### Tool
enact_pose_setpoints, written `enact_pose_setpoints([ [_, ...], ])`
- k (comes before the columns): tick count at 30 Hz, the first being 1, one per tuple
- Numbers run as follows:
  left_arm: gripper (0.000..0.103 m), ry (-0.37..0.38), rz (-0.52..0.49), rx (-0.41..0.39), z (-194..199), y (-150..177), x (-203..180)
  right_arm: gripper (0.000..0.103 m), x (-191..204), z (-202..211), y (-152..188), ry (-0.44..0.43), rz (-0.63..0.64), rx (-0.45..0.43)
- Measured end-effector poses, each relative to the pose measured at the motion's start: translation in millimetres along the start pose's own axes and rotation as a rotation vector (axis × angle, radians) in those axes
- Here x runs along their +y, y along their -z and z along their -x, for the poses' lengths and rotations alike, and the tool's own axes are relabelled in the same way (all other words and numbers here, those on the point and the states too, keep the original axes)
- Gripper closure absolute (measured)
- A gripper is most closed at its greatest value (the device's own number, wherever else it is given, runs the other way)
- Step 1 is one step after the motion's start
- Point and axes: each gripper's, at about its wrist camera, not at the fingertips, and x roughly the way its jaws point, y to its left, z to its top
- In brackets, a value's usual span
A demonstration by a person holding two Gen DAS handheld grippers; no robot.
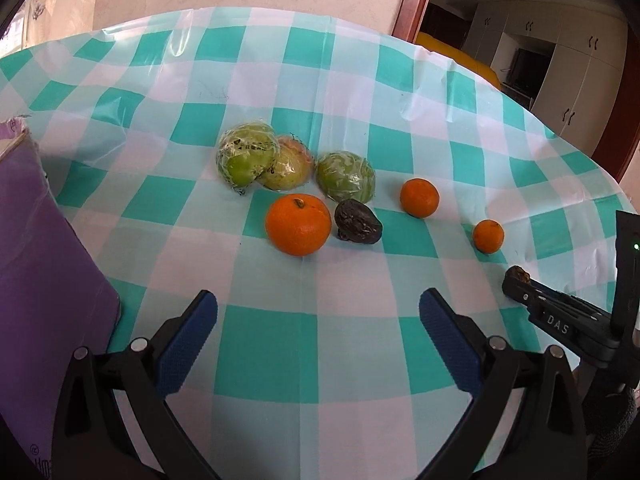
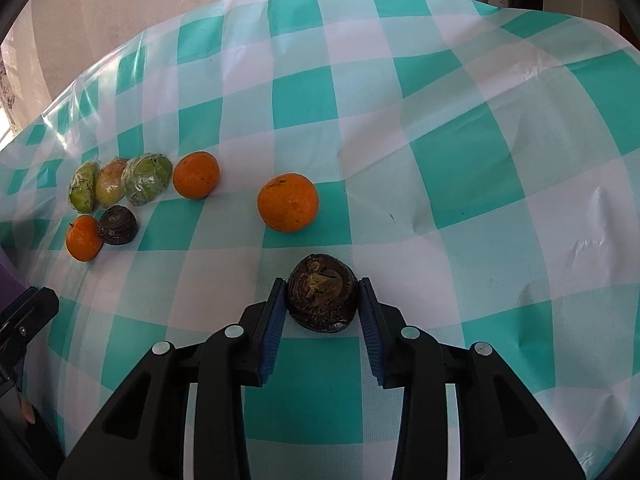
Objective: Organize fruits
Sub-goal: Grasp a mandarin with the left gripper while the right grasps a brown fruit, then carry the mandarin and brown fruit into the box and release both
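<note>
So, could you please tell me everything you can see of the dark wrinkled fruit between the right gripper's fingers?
The dark wrinkled fruit is roundish, brown-black, with a shrivelled, leathery-looking skin and a paler, creased patch facing the camera. It sits between the right gripper, whose blue fingers press on both its sides. Its underside appears to meet the checked tablecloth, though contact cannot be confirmed. It is apart from the other fruit; the nearest orange lies beyond it.

A glossy plastic checked cloth (image 2: 460, 152) covered the counter; the green fruits (image 1: 346, 176) wore shiny film; the dark fruit (image 2: 322, 298) looked wrinkled, matt.
</note>
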Motion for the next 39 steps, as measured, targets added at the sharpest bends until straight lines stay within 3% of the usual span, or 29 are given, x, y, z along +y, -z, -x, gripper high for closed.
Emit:
enact_pose_setpoints([
  [3, 0.002, -0.115, -0.032, 0.037, -24.2, -18.6, -1.7, 0.066, -0.3, 2.9, 3.9, -0.020, -0.017, -0.001],
  [8, 0.012, -0.112, -0.030, 0.100, -48.2, -33.0, 7.7, 0.066, -3.0, 0.7, -0.7, -0.026, -0.026, 0.001],
  [13, 0.036, -0.104, -0.038, 0.111, -60.5, -42.5, 12.5, 0.066, -3.2, -2.0, -2.1, -0.037, -0.034, 0.002],
  [15, 0.058, -0.099, -0.052, 0.099, -58.5, -41.6, 11.1, 0.066, -3.4, -3.2, -2.1, -0.044, -0.040, 0.001],
  [22, 0.058, -0.073, -0.039, 0.010, -10.2, -12.1, 13.0, 0.066, -3.0, -1.6, -0.6, -0.043, -0.040, 0.002],
  [32, 0.058, 0.045, 0.022, -0.117, 106.9, 88.6, 36.3, 0.066, -3.2, -1.7, -1.3, -0.043, -0.044, 0.002],
  [39, 0.058, 0.149, 0.076, -0.082, 109.1, 96.3, 51.9, 0.067, -3.2, -1.3, -2.3, -0.007, -0.049, -0.003],
])
